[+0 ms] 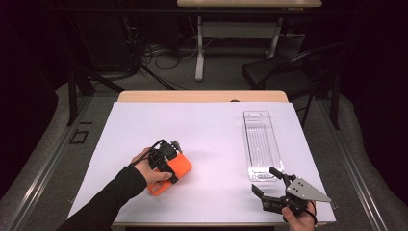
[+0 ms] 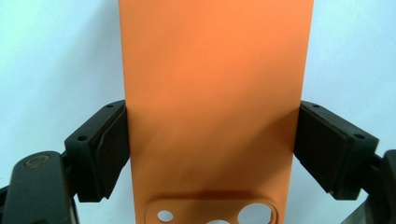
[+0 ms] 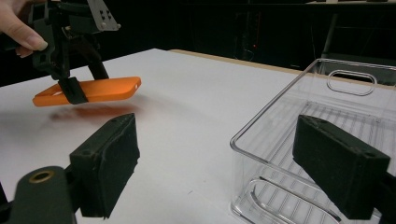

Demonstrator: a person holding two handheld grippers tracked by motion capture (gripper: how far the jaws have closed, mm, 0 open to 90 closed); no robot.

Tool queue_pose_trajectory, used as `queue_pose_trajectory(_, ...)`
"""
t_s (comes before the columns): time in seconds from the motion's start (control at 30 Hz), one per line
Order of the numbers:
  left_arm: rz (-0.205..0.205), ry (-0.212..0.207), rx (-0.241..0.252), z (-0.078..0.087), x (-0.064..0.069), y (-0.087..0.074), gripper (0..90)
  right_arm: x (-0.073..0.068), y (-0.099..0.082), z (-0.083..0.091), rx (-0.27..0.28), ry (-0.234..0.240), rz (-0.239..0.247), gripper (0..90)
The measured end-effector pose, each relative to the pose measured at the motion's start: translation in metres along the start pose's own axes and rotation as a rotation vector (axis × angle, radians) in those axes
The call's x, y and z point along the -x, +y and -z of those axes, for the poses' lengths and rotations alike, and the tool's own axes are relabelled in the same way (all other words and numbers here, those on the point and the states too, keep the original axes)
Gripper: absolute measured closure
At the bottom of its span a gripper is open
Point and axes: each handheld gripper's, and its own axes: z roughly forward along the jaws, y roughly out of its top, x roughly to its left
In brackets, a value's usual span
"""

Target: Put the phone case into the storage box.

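Room dark; light falls mainly on the near table (image 1: 202,98), its wooden far edge showing beyond a white sheet (image 1: 211,139) that covers the top. Grey carpet floor (image 1: 216,79) beyond. Second table (image 1: 250,4) at the back, light wood top, white legs and foot bar. Tangle of black cables (image 1: 159,53) on the floor beneath it. Black chair (image 1: 288,67) to the right, behind the near table. Metal floor rails (image 1: 43,163) run along both sides.
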Motion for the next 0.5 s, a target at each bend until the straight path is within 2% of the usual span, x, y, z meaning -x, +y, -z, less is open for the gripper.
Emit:
queue_pose_trajectory(0.13,-0.009,0.017,0.004,0.005,-0.002,0.001,16.3,0.0,0.0,0.0,-0.001,0.0,0.002,13.9)
queue_pose_trajectory(0.5,-0.007,0.017,0.019,0.019,-0.011,0.002,16.3,-0.001,0.001,0.0,-0.009,-0.008,0.006,13.9)
